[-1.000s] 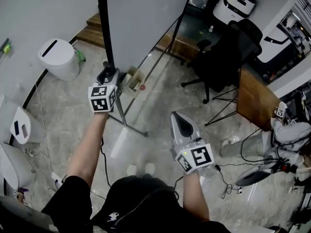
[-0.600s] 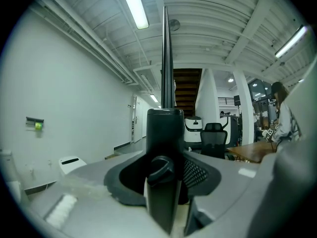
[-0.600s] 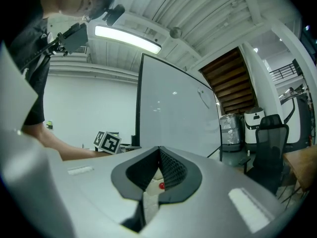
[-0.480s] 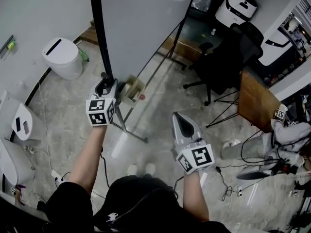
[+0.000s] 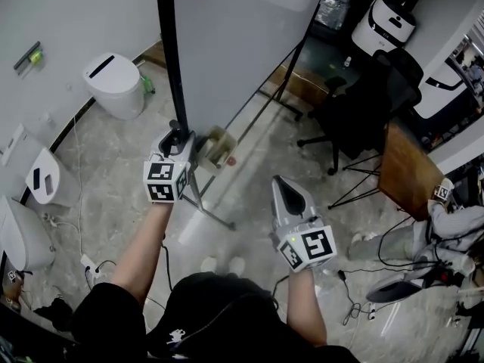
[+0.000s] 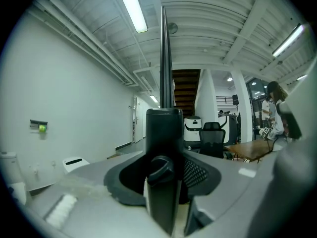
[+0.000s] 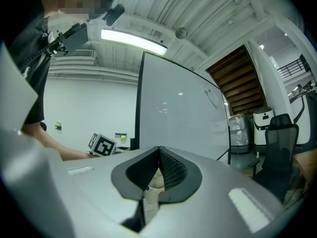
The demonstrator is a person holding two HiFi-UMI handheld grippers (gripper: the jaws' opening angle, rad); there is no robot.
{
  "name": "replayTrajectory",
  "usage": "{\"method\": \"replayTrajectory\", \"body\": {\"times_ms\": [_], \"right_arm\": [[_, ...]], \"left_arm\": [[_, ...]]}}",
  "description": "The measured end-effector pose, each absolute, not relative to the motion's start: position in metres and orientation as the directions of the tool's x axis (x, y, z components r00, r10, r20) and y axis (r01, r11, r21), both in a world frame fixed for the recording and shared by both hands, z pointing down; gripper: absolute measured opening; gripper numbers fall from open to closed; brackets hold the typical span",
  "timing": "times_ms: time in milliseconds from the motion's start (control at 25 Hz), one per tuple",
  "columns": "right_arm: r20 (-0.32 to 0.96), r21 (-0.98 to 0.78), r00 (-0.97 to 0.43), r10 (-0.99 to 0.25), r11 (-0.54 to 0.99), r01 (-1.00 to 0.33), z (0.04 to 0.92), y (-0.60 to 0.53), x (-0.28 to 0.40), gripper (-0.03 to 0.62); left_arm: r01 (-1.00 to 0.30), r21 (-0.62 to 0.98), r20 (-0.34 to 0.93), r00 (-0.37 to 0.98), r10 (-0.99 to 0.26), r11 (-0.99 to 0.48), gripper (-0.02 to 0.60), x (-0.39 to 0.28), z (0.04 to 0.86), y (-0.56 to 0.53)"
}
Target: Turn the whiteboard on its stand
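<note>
The turn looks to be at its start or under way: the whiteboard (image 5: 242,36) stands on the floor ahead of the person, its pale face angled away to the right, and the left tool (image 5: 176,136) has hold of the black upright (image 5: 170,51) at the board's near edge, low down by a round knob (image 6: 159,170). In the left gripper view that upright fills the gap between the jaws, which stand partly spread and pinch it from both sides. Whether the bar belongs to the board's frame or to the stand cannot be told from here. The right tool (image 5: 286,193) hangs free, well apart from the board and above the stand's foot (image 5: 208,210), its jaws pressed together on nothing. The next move probably calls for swinging the gripped edge around while the grip holds firm, and the right tool may need to steady the board's far side.
</note>
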State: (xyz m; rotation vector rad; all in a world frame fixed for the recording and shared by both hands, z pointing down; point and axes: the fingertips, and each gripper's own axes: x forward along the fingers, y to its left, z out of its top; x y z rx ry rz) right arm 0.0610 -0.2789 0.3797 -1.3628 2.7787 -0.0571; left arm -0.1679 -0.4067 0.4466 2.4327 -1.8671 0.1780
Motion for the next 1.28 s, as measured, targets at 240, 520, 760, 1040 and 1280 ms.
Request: {"method": "replayTrajectory", "body": {"times_ms": [240,520,760,1040,1280], "right_arm": [[-0.034,-0.047,-0.635,-0.772,0.636,-0.77,0.374,-0.282,0.052,0.009],[-0.017,-0.049,-0.672,-0.74,0.672,-0.739,0.384,-0.279,0.027,0.009],[-0.024,-0.057,-0.7,-0.714,0.7,-0.712,0.385,-0.273,0.009,0.009],[-0.038,-0.063,-0.672,-0.74,0.672,-0.738,0.385,-0.26,0.024,0.009],[-0.052,-0.053,-0.626,-0.778,0.628,-0.776,0.379,-0.248,0.046,0.009]], "left_arm": [[-0.963,-0.032,0.107,0.264,-0.959,-0.268,0.19,-0.169,0.441,-0.408],[-0.957,-0.058,0.115,0.277,-0.954,-0.284,0.198,-0.176,0.45,-0.406],[-0.963,-0.071,0.088,0.255,-0.963,-0.261,0.264,-0.194,0.433,-0.366],[-0.939,-0.024,-0.001,0.342,-0.94,-0.342,0.128,-0.158,0.398,-0.307],[-0.887,0.023,-0.03,0.46,-0.887,-0.461,0.009,-0.098,0.394,-0.294]]}}
